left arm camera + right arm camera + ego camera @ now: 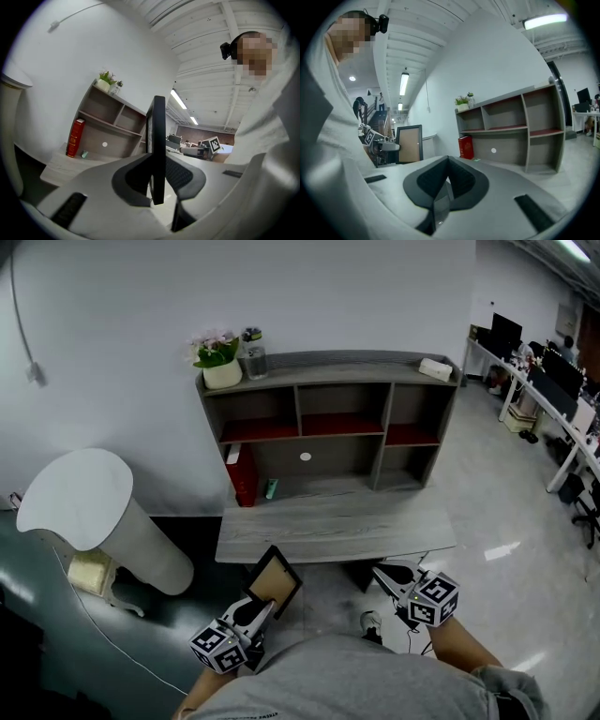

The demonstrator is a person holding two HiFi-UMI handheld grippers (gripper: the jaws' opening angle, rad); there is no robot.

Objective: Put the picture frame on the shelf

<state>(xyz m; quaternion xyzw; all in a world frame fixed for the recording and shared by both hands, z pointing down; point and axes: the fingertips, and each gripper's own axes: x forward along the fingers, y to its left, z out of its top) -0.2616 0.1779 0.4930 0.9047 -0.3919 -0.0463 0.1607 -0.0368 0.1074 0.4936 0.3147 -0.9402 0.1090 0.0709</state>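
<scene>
The picture frame (pixel 274 579), black-edged with a tan panel, stands upright in my left gripper (pixel 255 611), low in the head view and in front of the desk. In the left gripper view the picture frame (pixel 158 145) shows edge-on, and the left gripper (pixel 157 177) is shut on its lower edge. The grey shelf (pixel 328 418) with open compartments stands on the desk against the wall, ahead of both grippers. My right gripper (pixel 389 574) is shut with nothing in it, its pads meeting in the right gripper view (pixel 446 180). From there the picture frame (pixel 410 143) appears at left.
The wooden desk (pixel 337 526) carries the shelf. A red book (pixel 242 474) stands in the lower left compartment. A flower pot (pixel 221 367), a jar (pixel 254 358) and a small box (pixel 436 369) sit on top. A white round-topped stand (pixel 80 498) is at left, and office desks (pixel 553 399) at far right.
</scene>
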